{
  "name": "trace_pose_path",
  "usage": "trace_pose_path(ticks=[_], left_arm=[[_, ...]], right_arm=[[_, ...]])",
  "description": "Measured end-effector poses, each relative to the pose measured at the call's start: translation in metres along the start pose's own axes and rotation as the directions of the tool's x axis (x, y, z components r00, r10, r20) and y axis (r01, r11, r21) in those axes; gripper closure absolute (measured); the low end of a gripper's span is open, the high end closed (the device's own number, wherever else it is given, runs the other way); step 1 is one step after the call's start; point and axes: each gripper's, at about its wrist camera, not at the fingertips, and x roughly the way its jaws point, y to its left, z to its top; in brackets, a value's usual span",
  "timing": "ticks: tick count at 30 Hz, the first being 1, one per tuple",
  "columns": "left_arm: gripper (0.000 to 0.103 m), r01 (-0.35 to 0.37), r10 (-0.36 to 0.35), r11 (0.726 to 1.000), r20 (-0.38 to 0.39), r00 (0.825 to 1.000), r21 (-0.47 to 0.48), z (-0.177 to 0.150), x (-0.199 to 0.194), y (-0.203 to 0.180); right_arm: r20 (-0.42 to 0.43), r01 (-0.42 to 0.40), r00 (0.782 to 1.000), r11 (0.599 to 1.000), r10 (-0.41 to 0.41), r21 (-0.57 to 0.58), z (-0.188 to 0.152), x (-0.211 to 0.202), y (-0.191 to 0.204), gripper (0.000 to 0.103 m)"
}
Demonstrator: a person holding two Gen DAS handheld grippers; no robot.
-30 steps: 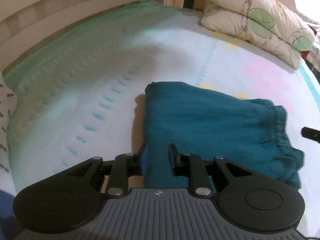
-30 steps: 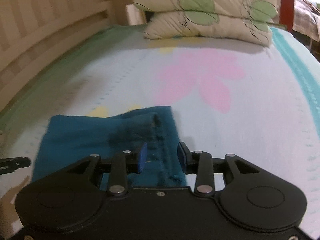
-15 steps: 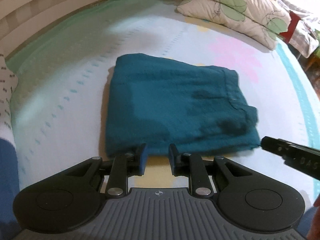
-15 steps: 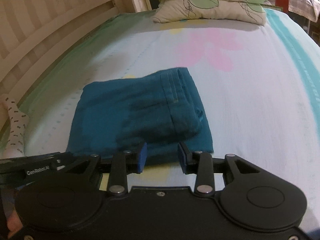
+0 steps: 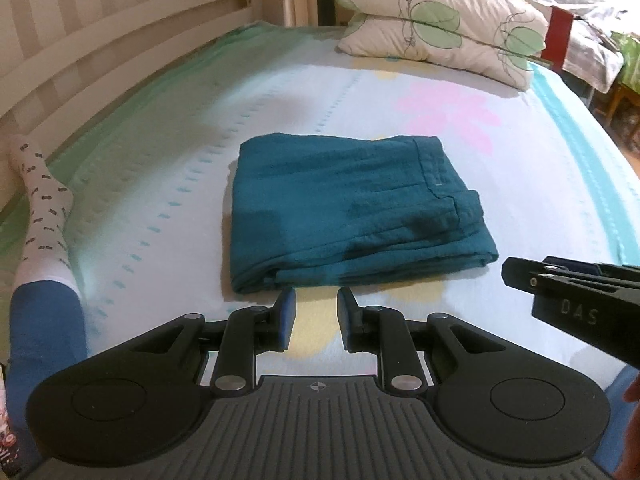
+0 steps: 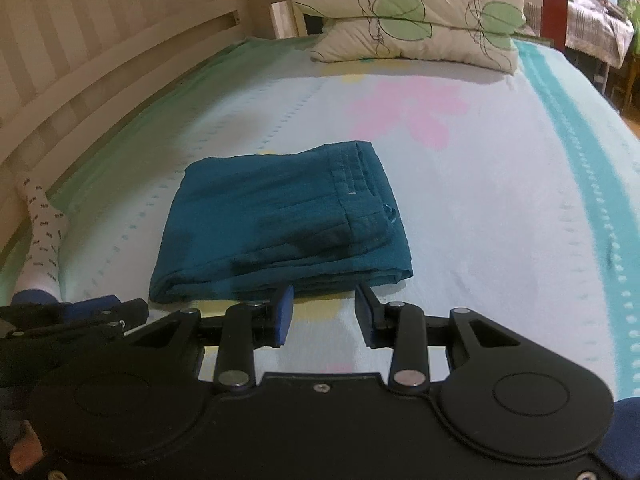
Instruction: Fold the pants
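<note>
Both grippers have pulled back from the pants since 1 s ago: then fingers sat over the cloth, now they hang short of its near edge, nothing held. Pants [image 5: 352,208], teal, lie folded into a flat rectangle w/ stacked layers showing along the near edge; waistband end to the right, fold to the left. They rest mid-bed on the sheet [image 5: 540,208], pale w/ a pink flower print just beyond the pants' far right corner and a teal stripe well off to the right. Left gripper [image 5: 314,312]: jaws parted a narrow gap, empty, tips just shy of the pants' near edge, toward its left half. Right gripper [image 6: 324,306]: jaws parted a bit wider, empty, tips at the near edge toward the pants' right half; whether they touch cloth, cannot tell. Blue pad on the left finger [image 6: 283,312] of each. In left wrist view the right gripper's tip enters near the pants' near right corner, apart from it. 2 pillows [image 6: 416,20], leaf print, stacked well beyond the pants at the head of the bed. Wooden slatted rail [image 5: 120,36] runs along the bed's far-left side. Sock [image 5: 46,216], white w/ dark dashes, on a leg left of the pants, well apart.
</note>
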Motion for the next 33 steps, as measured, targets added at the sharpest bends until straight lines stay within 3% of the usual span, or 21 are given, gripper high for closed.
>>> trace_pose_path(ticks=[8,33], left_arm=[[0.081,0.006,-0.006,1.000,-0.006,1.000,-0.024,-0.007,-0.008,0.004],[0.081,-0.011,0.011,0.999,-0.010,1.000,-0.053,-0.015,-0.016,0.008]], right_arm=[[0.008,0.037,0.999,0.998,-0.036,-0.055,-0.002,-0.010,0.011,0.057],[0.030,0.040,0.999,0.995,-0.038,-0.087,-0.008,-0.023,0.020,0.057]])
